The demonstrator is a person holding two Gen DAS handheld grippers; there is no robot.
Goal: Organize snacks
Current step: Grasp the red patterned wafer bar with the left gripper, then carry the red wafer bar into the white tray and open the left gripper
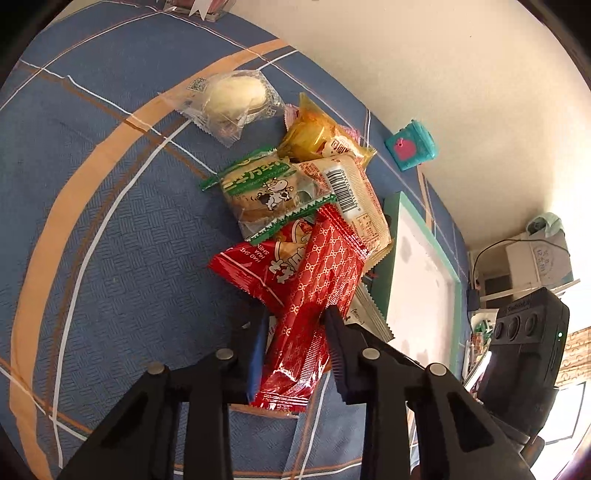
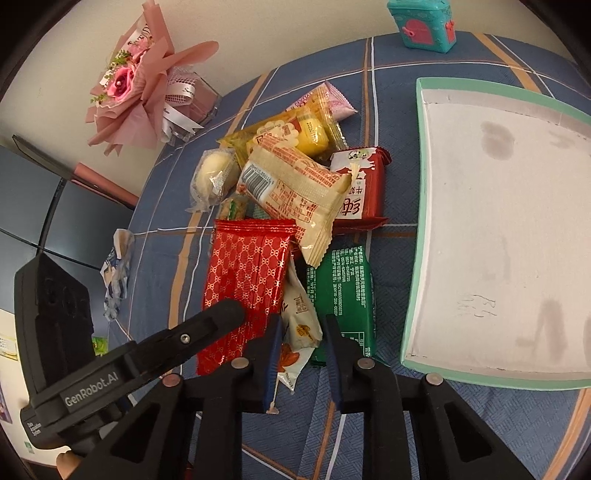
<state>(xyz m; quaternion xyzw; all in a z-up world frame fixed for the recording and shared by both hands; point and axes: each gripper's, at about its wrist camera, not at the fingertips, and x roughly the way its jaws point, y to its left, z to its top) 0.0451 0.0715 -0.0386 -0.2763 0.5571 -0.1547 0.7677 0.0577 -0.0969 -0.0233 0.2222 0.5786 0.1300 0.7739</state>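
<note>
Two grippers clench packets — left gripper [image 1: 295,321] grasping a glossy red patterned foil pouch [image 1: 314,280], right gripper [image 2: 303,328] a cream wrapper [image 2: 300,321].

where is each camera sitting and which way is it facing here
Left wrist: rides the left gripper, looking down along its black fingers at the snack pile on the blue plaid tablecloth; a red foil packet with gold pattern lies between its fingers; the right gripper's body shows at right.
Right wrist: rides the right gripper, facing down; a cream snack packet lies between its fingers; the left gripper reaches in from the left.
Shared: the red packet, the mint-rimmed white tray, the teal toy box.
</note>
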